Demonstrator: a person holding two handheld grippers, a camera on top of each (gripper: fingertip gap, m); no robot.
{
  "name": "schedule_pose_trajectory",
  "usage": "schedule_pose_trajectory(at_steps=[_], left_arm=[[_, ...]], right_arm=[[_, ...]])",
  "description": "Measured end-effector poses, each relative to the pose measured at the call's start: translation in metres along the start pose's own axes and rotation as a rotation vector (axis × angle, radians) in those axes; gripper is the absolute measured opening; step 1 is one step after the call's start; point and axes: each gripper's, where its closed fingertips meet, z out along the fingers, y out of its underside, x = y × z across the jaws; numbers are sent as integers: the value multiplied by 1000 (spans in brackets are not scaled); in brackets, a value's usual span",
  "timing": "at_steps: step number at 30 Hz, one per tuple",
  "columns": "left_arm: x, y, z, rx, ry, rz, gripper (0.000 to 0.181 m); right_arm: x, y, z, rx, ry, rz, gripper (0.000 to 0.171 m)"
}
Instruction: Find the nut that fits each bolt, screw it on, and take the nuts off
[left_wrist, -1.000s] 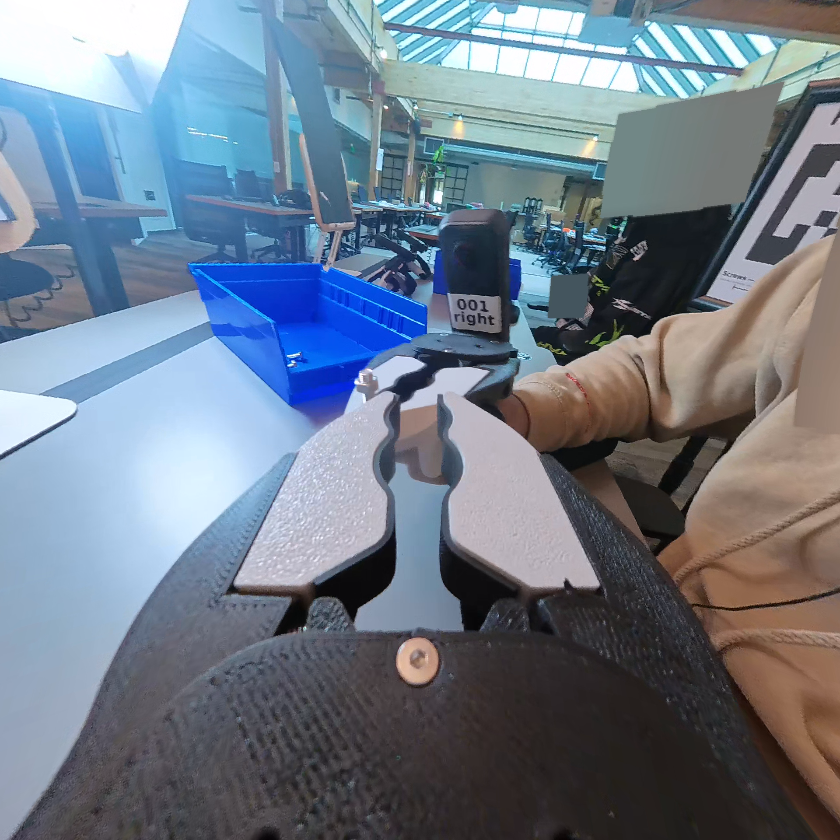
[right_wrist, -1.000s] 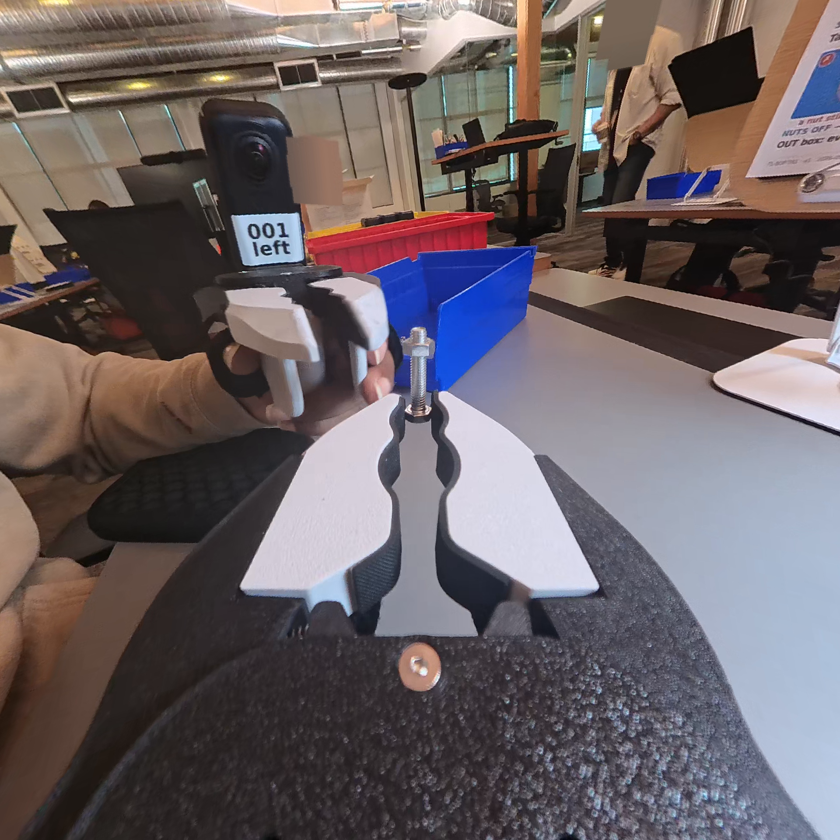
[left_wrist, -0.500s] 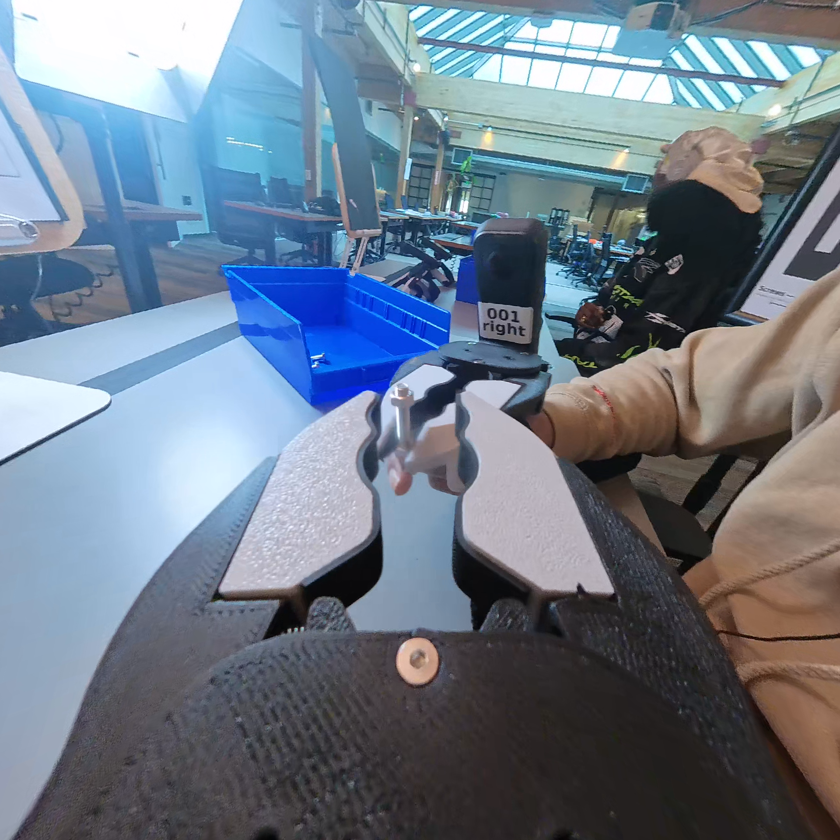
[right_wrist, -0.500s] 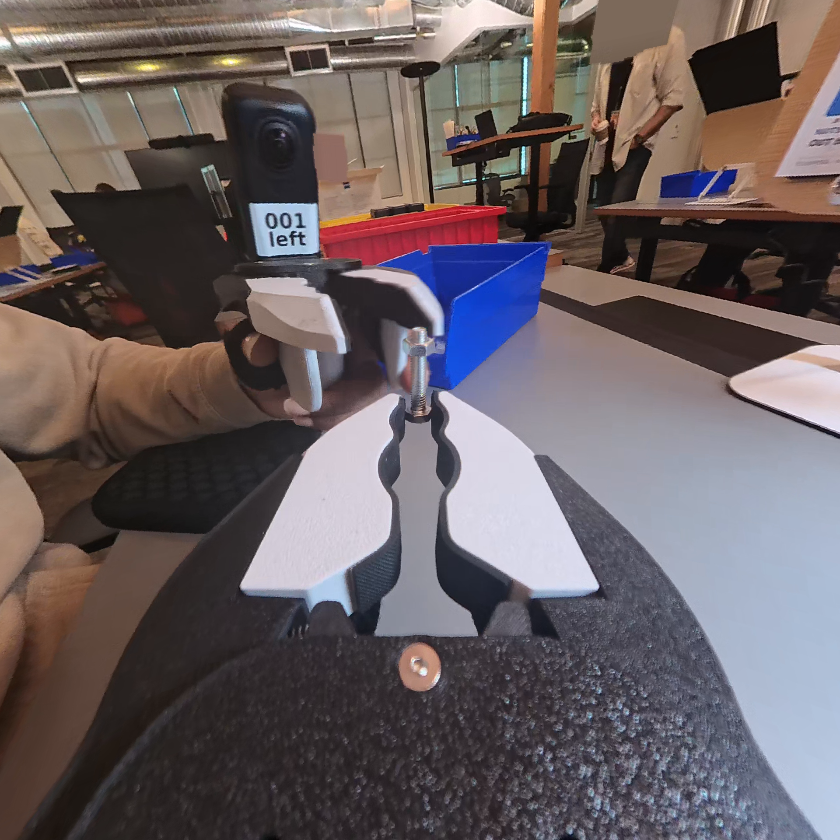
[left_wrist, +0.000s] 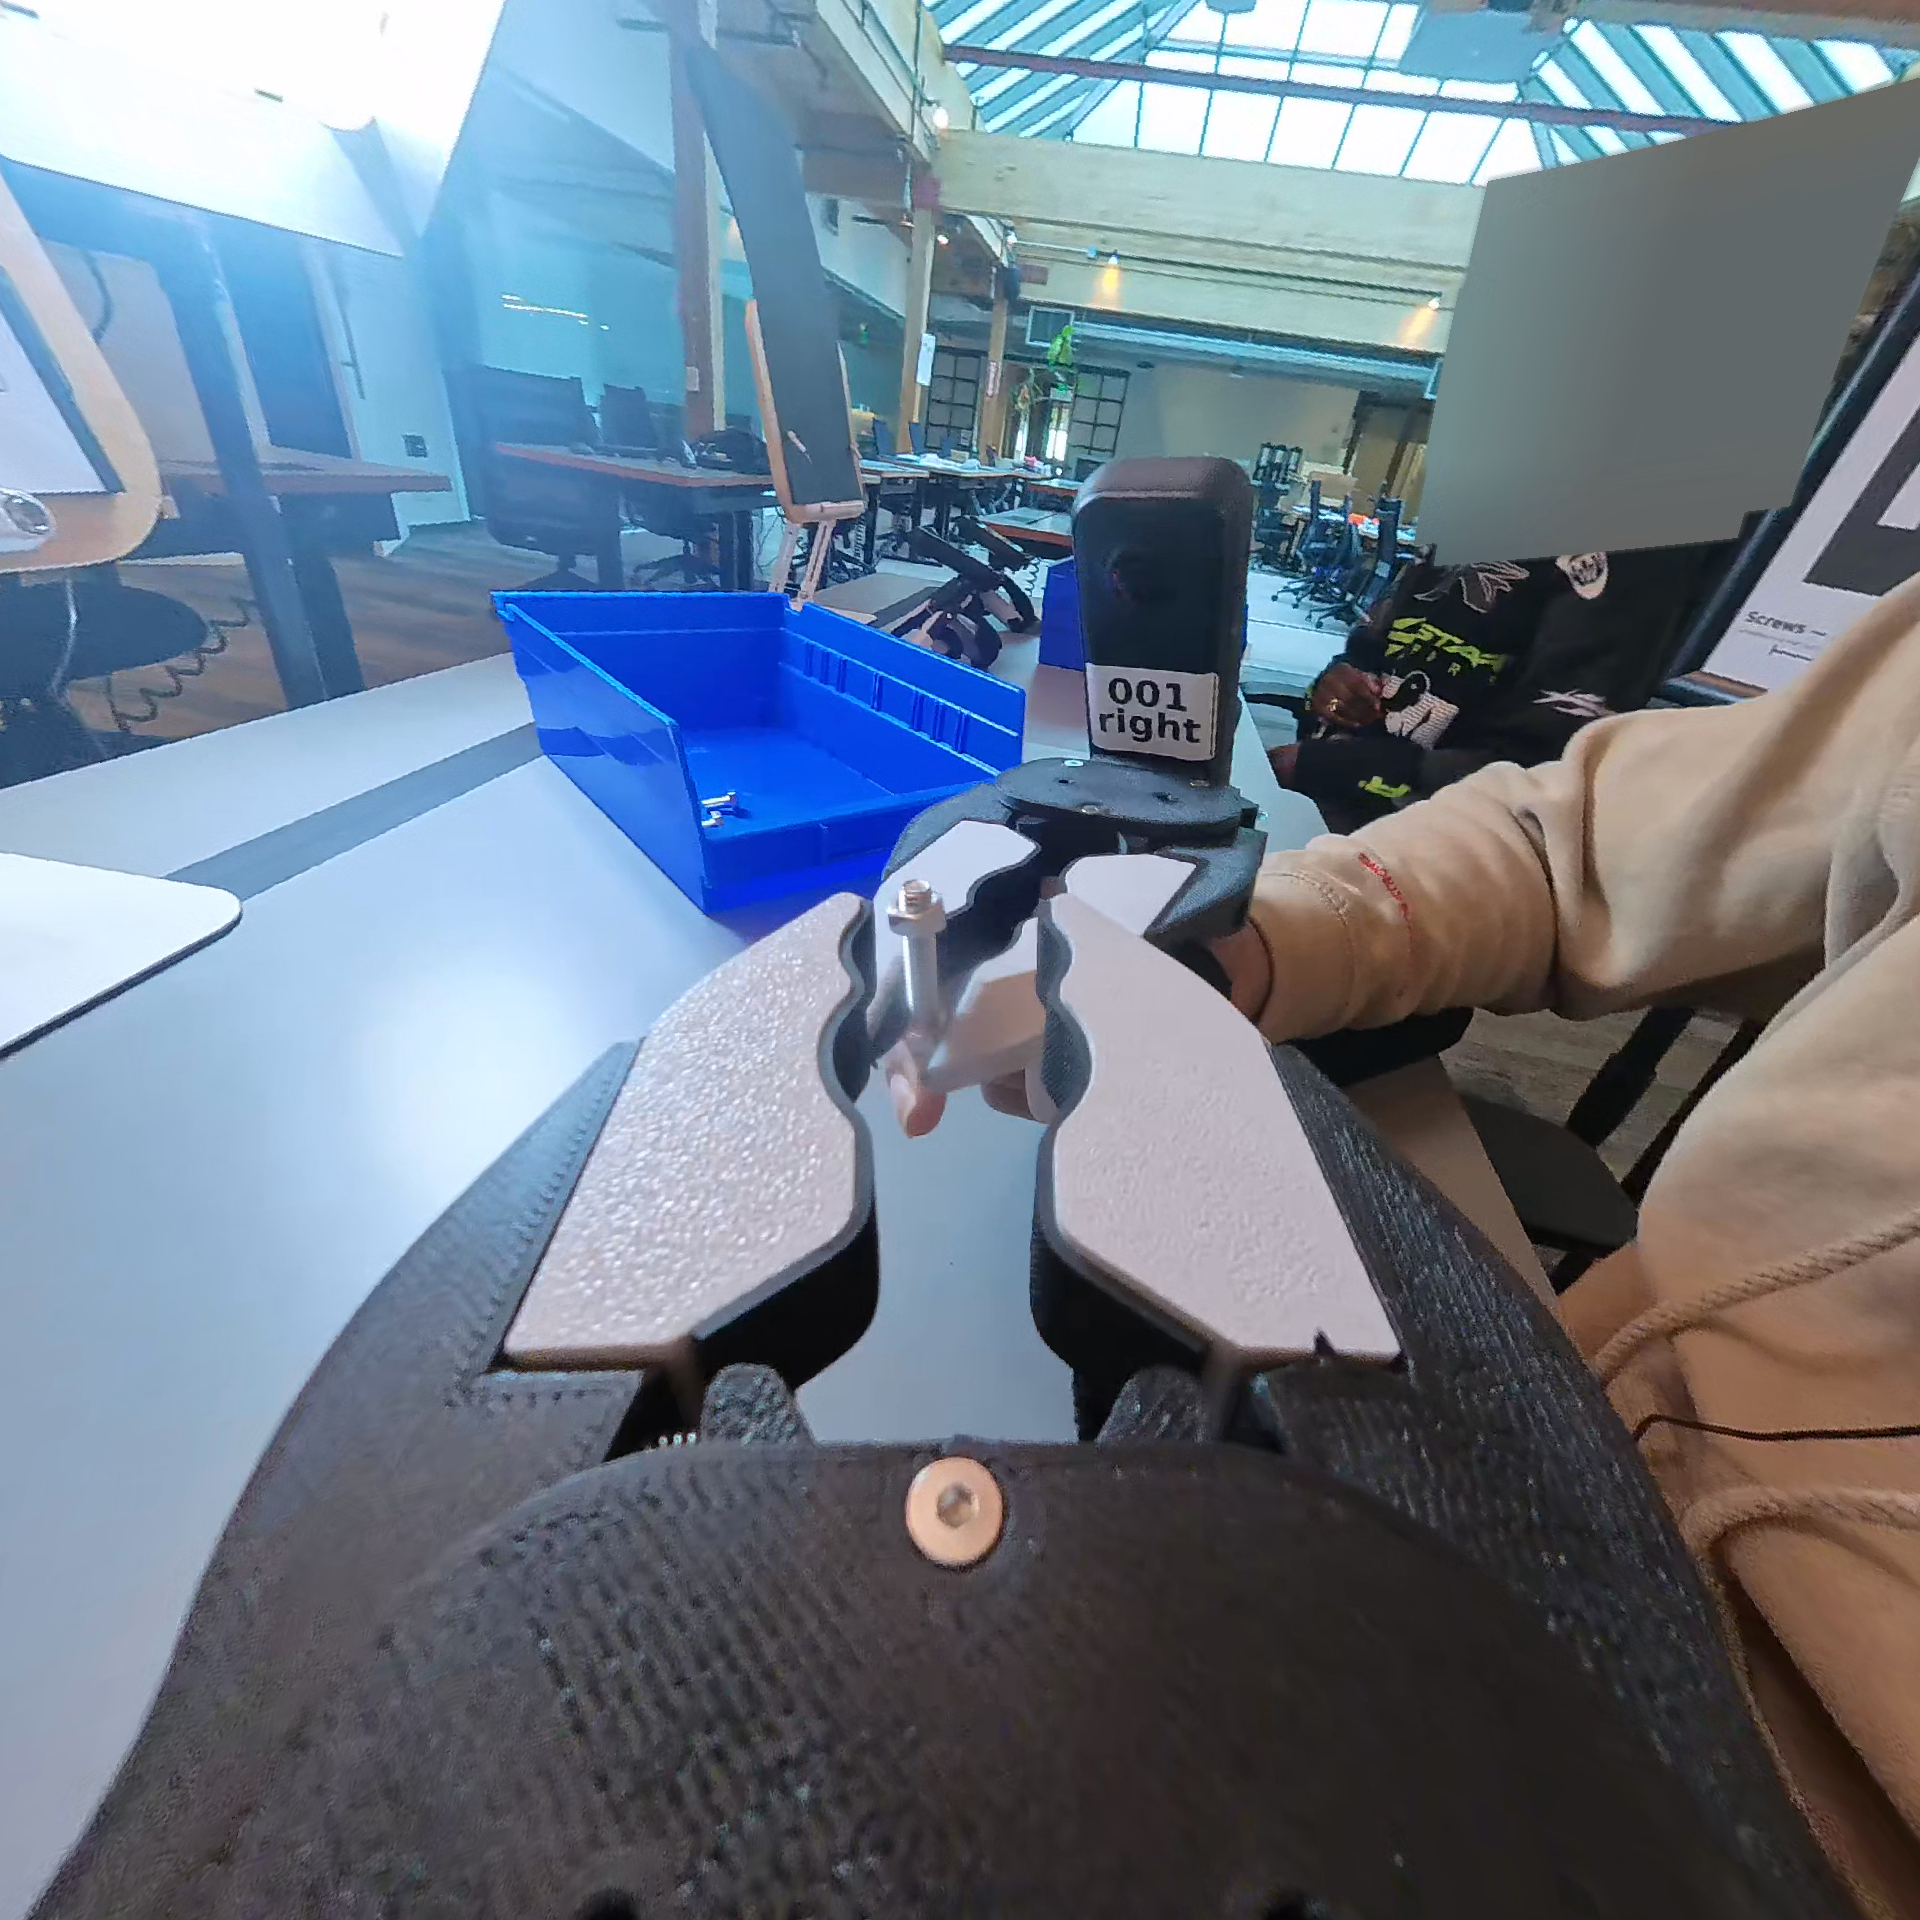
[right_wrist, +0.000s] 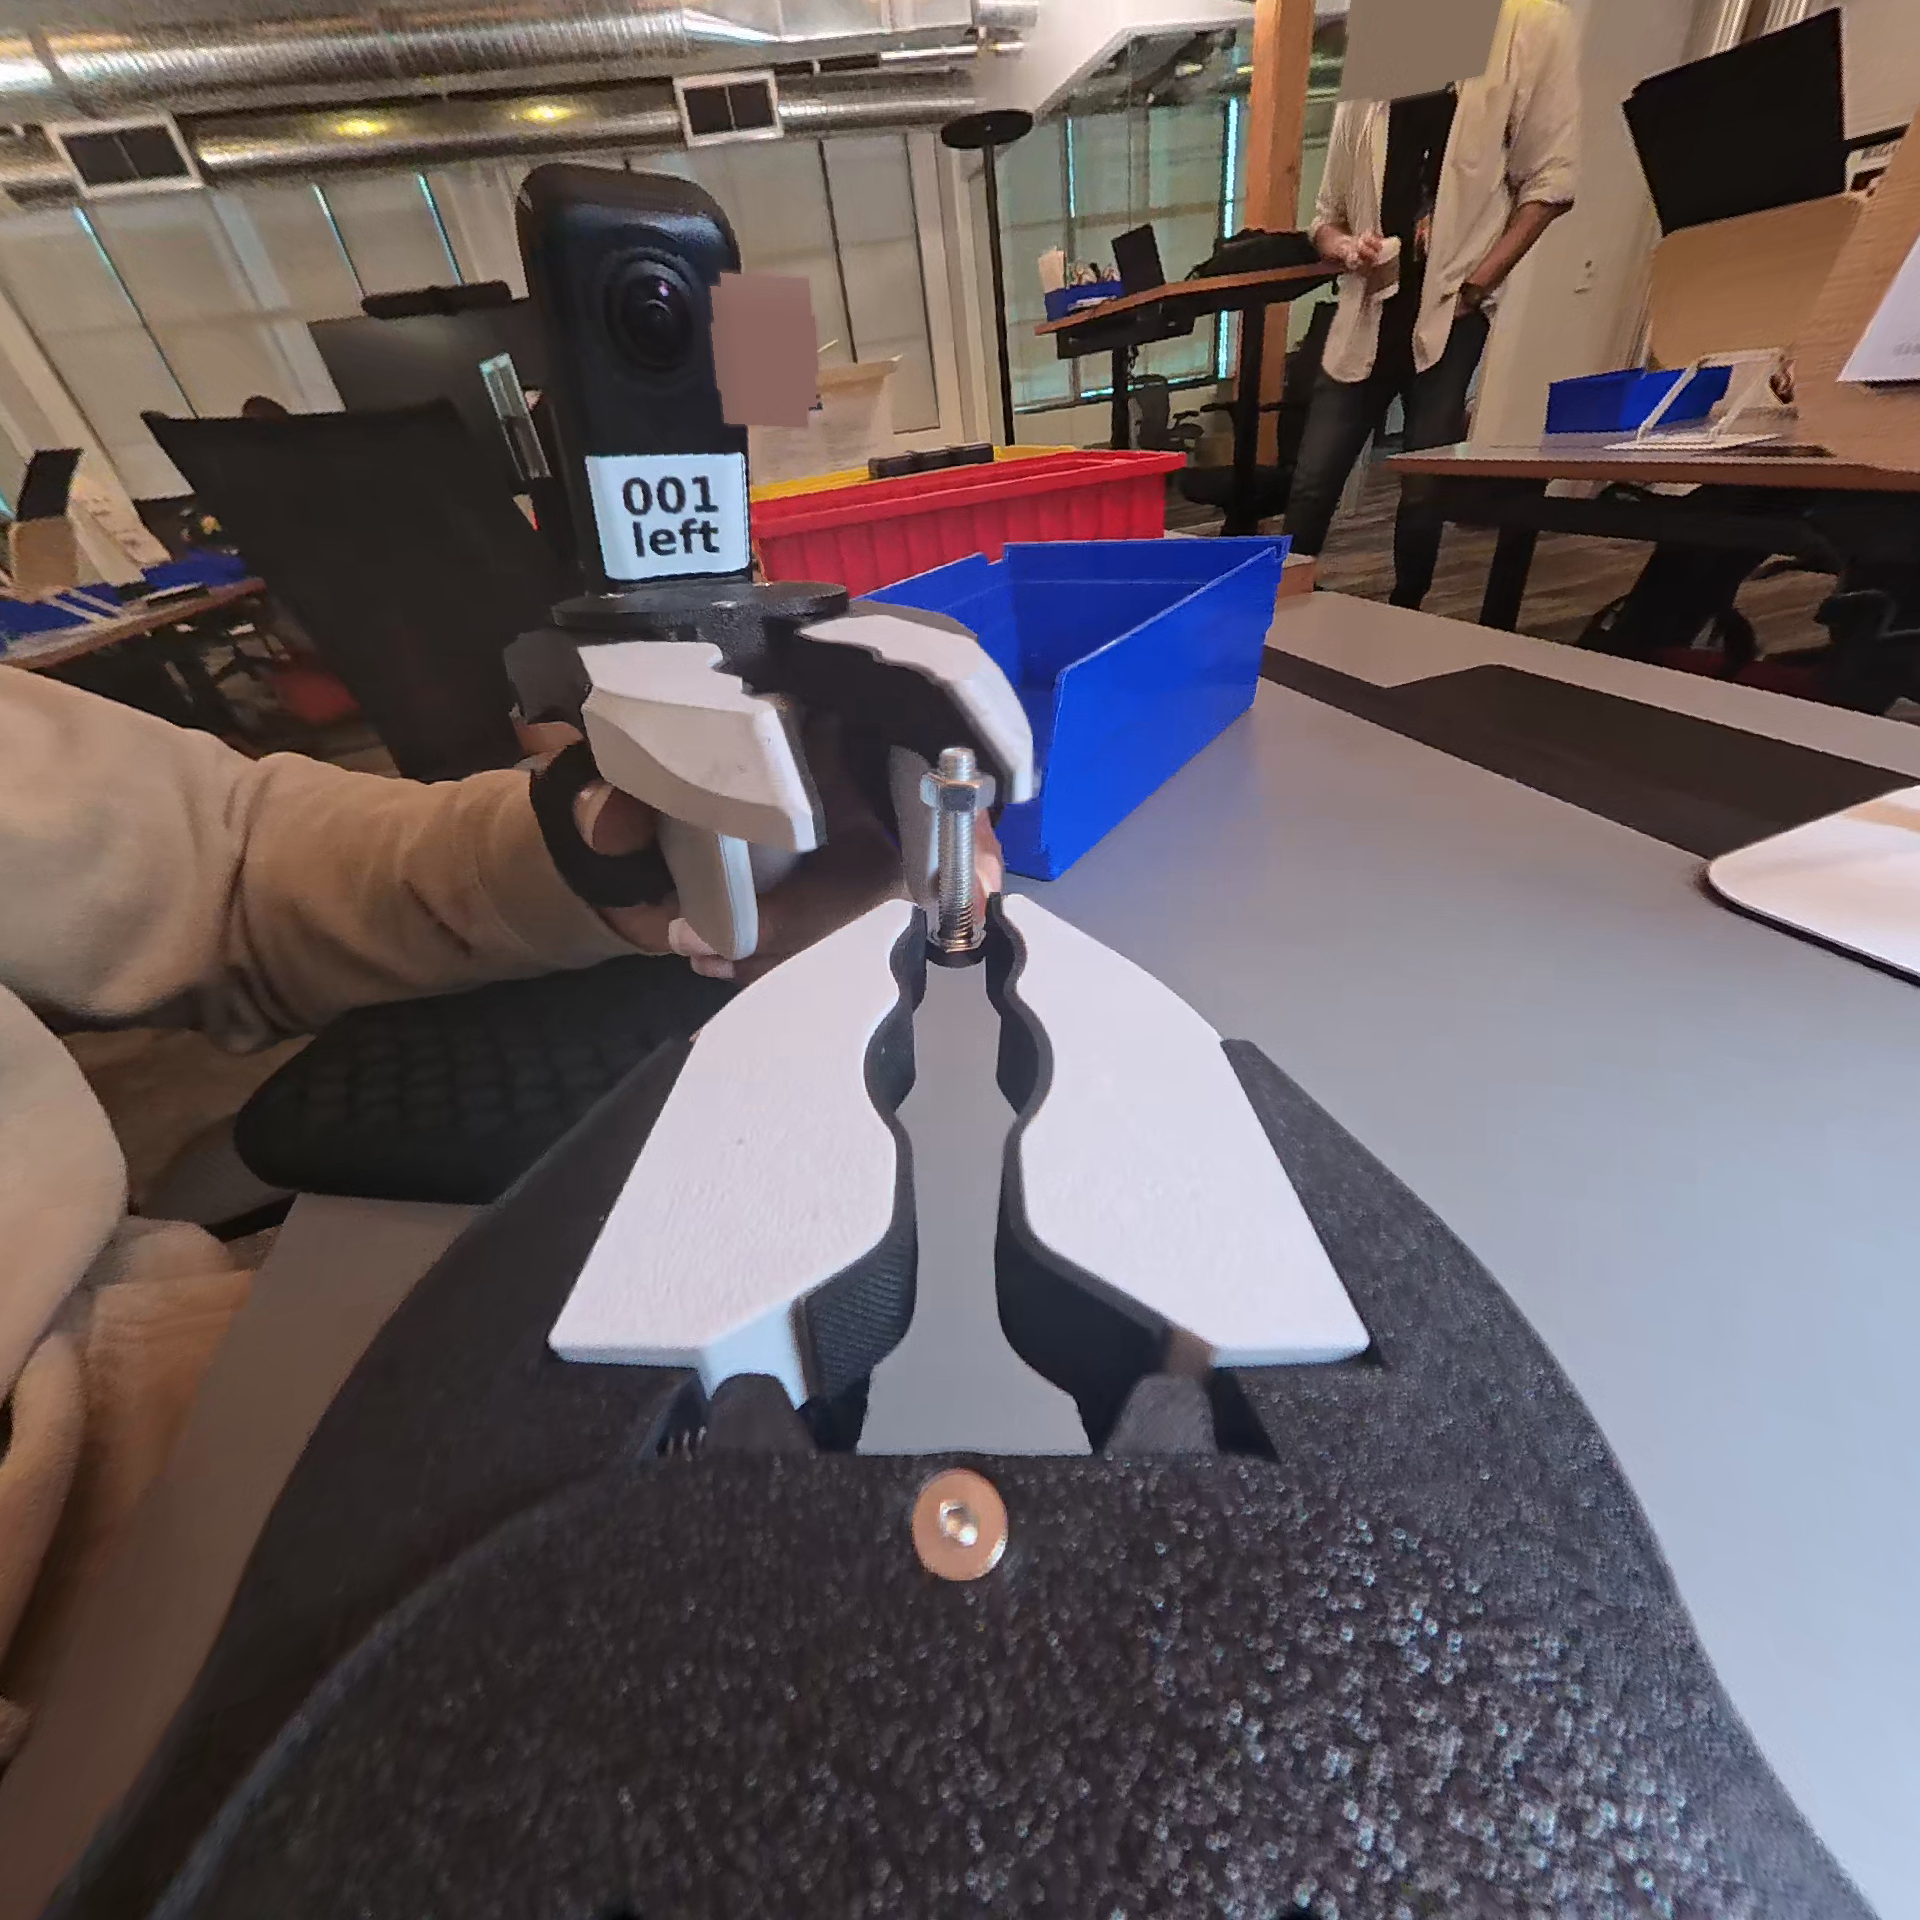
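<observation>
A person in a beige sweatshirt is sitting at a grey table (right_wrist: 1455, 1039), holding a two-finger gripper in each hand, the two facing each other.

The right gripper (right_wrist: 956, 925) is pinching the lower end of a silver bolt (right_wrist: 954, 862) between its white fingertips. The bolt is standing upright, its long axis vertical and its threaded end pointing up, above the table's near edge. The right wrist view is showing the threads clearly, with a hex nut (right_wrist: 954, 798) sitting near the top of the bolt. The left wrist view is showing the same bolt (left_wrist: 914, 966) only as a smoother, slightly tilted shaft with the nut (left_wrist: 914, 902) at its top.

The left gripper (left_wrist: 951, 966) is standing partly open, a clear gap between its fingers, with the bolt just inside the tips near the left finger. Whether either finger is touching the nut cannot be told.

Only the left wrist view is looking into the blue bin (left_wrist: 769, 717), where a small metal piece (left_wrist: 720, 808) is lying on the floor. The right wrist view is showing that bin's outer wall (right_wrist: 1153, 707) and a red crate (right_wrist: 966, 509) beyond it.

Each gripper's camera is wearing a white label with black writing. A poster with writing is standing at the right edge of the left wrist view.
</observation>
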Motion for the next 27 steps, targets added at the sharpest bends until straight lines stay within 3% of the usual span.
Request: schedule_pose_trajectory(at_steps=[2,3,6,11,16,19,23,27], left_arm=[[4,-1,-1,-6,23,-2,20],[9,-2,-4,-6,63,-2,1],[3,-6,-6,17,34,-8,8],[-4,-3,-2,16,-23,-7,37],[13,-2,-4,-9,84,-7,7],[7,-4,-5,0,49,4,11],[-2,-2,-2,-3,-6,-10,37],[6,0,-1,-22,38,-13,28]], right_arm=[[3,-2,-1,8,15,4,11],[6,-4,-3,19,27,16,11],[12,-5,-6,25,39,31,11],[1,0,0,-2,4,7,11],[11,-5,-5,23,35,43,11],[10,-5,-6,21,35,35,11],[0,0,0,-2,3,11,11],[2,0,0,-3,8,12,11]])
